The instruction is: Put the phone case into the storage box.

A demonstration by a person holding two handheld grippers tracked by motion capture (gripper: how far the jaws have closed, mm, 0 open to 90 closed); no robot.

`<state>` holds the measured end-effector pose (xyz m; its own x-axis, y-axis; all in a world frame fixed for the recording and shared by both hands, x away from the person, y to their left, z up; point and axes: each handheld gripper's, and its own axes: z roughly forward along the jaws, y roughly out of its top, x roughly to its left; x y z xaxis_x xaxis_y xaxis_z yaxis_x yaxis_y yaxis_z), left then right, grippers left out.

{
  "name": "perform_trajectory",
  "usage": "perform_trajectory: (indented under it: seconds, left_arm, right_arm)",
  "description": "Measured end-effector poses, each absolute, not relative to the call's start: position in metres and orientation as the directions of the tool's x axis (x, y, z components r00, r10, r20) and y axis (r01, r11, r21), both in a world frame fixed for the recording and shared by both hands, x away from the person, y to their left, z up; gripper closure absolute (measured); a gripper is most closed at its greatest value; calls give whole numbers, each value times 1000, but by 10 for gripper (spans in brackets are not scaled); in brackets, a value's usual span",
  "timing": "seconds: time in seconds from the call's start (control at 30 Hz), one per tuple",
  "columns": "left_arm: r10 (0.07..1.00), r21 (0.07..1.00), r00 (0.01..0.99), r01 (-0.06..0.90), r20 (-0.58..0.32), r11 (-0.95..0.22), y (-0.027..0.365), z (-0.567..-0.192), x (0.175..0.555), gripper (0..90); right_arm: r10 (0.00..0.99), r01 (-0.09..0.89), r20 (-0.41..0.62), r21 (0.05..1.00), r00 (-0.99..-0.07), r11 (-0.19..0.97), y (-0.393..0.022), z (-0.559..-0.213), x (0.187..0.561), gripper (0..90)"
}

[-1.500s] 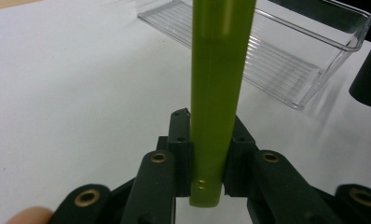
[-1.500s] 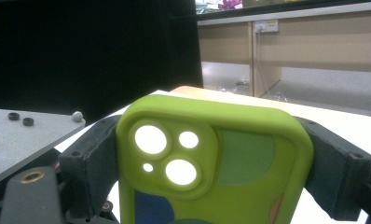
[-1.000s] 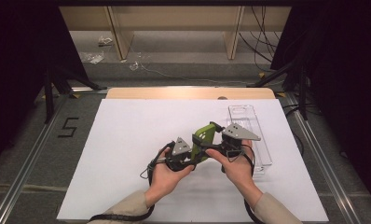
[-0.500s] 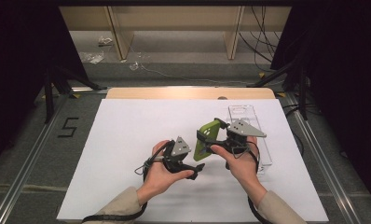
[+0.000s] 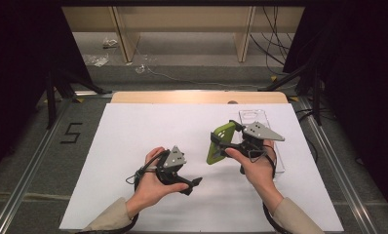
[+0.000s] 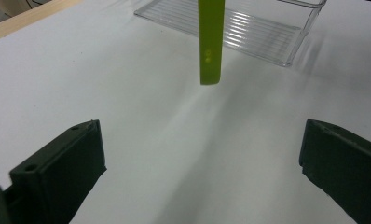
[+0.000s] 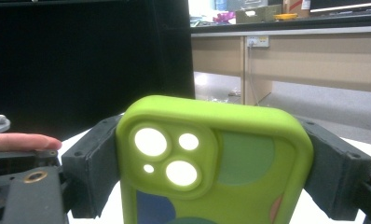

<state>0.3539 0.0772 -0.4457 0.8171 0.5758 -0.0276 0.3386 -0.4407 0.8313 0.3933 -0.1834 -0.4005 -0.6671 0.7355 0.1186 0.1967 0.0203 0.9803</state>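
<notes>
- While the right gripper (image 5: 224, 145) clamps the green phone case (image 5: 219, 142) by its two long sides, the case stands right of centre in the high view, lifted off the table, long axis tilted, camera end toward the upper right.
- Lower centre, the left gripper (image 5: 194, 184) has just been opening; its jaws stand wide with nothing between them.
- Behind the case, a clear plastic tray (image 5: 253, 117) lies on the white table sheet (image 5: 133, 141).
- Further up are a wooden edge (image 5: 182, 97), grey floor and dark curtains.
</notes>
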Motion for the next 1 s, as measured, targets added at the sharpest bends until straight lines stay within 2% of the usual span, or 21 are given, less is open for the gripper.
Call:
perform_trajectory:
  seconds: [1.0]
  left_arm:
    - [600,852,799,341,-41,-397,129,-452,342,16]
  right_arm:
    - [764,178,119,984,-634,-5,-200,-390,398,167]
